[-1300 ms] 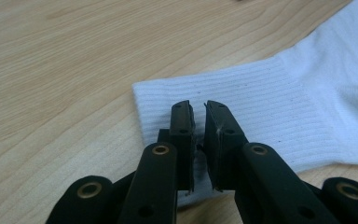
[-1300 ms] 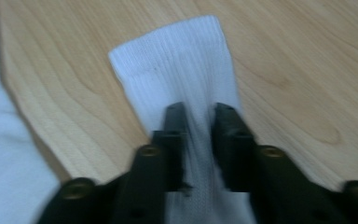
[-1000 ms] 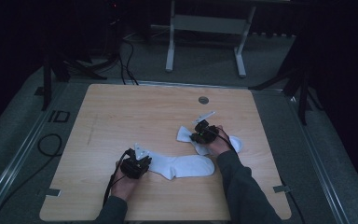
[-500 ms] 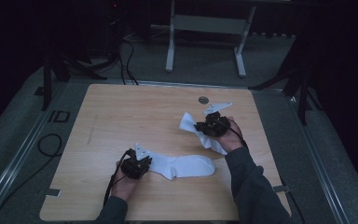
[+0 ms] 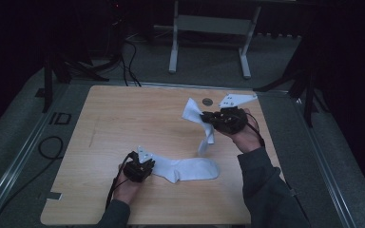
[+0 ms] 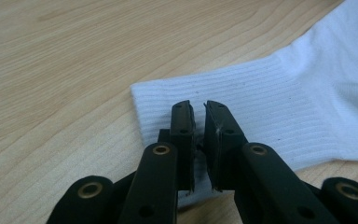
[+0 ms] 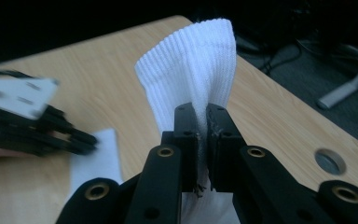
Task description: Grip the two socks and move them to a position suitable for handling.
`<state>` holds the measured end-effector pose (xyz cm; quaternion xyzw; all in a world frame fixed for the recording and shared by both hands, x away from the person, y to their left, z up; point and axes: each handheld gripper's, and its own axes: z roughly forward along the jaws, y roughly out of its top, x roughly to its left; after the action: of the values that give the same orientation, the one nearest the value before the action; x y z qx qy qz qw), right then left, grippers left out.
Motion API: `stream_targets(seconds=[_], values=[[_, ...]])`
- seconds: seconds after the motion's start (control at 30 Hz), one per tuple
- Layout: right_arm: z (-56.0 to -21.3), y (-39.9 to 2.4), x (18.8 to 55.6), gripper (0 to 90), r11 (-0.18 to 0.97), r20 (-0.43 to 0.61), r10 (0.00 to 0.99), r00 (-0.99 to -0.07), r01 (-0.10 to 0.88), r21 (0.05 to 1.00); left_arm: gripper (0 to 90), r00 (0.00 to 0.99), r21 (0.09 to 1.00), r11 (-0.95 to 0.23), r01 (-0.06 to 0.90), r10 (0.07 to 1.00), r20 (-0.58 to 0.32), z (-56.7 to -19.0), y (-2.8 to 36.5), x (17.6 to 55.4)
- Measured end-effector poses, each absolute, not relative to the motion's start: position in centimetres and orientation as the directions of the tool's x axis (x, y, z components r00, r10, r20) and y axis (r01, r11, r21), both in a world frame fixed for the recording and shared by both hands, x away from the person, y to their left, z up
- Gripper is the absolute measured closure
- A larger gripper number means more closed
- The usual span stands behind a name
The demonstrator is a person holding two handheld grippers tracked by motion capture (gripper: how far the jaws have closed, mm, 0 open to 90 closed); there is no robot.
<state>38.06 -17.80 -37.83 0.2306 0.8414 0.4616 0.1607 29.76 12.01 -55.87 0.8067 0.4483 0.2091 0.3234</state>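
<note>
On the near left part of the bench [image 5: 123,118], the left claw [image 5: 148,167] is held low by a hand [image 5: 126,187], and its jaws are pinched on the ribbed cuff of a white sock [image 5: 190,168]. That sock is laid flat on the wood, with its cuff at the claw and its toe stretched away toward the right. From the left gripper view, the cuff [image 6: 242,112] is seen pressed between the two black jaws, a thin gap being left between them where the fabric is caught, and the rest of the sock is spread on the bench.

Farther right and toward the far edge, a second sock [image 5: 196,118] is held clear of the bench by the right claw [image 5: 204,115], with its foot hung down below the jaws. From the right gripper view, the jaws are seen clamped on the bunched cuff [image 7: 193,70], which is stood up above them. A round hole [image 5: 207,101] is set in the bench just beyond the lifted sock.
</note>
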Motion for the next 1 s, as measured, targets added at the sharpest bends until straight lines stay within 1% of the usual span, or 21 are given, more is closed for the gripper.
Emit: stream_targets(seconds=[0.23,0.4,0.57,0.63,0.73,0.77,0.93,1.0], values=[[-37.1,-18.0,35.9,83.7,0.474,-0.056,0.491,-0.87,0.213,0.854,81.6,0.511,0.708,-0.39,0.588,0.858,0.048,-55.9,12.0,29.8],[-37.9,-17.5,34.6,83.4,0.48,-0.027,0.448,-0.894,0.215,0.85,81.6,0.51,0.708,-0.39,0.589,0.859,0.048,-55.9,12.0,29.7],[-39.5,-16.8,34.1,83.3,0.488,0.008,0.43,-0.903,0.24,0.839,81.6,0.511,0.708,-0.391,0.588,0.858,0.049,-55.9,12.0,29.7],[-41.1,-16.0,34.2,83.3,0.504,0.03,0.423,-0.906,0.262,0.823,81.6,0.511,0.709,-0.39,0.587,0.858,0.049,-55.9,12.0,29.7],[-42.5,-15.3,34.3,83.3,0.505,0.057,0.422,-0.905,0.287,0.814,81.6,0.511,0.71,-0.389,0.587,0.858,0.047,-55.9,11.9,29.7],[-42.5,-15.3,34.3,83.3,0.505,0.057,0.422,-0.905,0.287,0.814,81.6,0.511,0.71,-0.389,0.587,0.858,0.047,-55.9,11.9,29.7],[-44.8,-13.6,34.6,83.3,0.514,0.093,0.423,-0.901,0.324,0.794,81.5,0.511,0.711,-0.386,0.588,0.858,0.043,-55.8,11.9,29.6],[-45.5,-12.8,34.6,83.3,0.531,0.09,0.428,-0.899,0.331,0.78,81.6,0.511,0.72,-0.383,0.579,0.859,0.046,-55.6,12.1,29.5]])
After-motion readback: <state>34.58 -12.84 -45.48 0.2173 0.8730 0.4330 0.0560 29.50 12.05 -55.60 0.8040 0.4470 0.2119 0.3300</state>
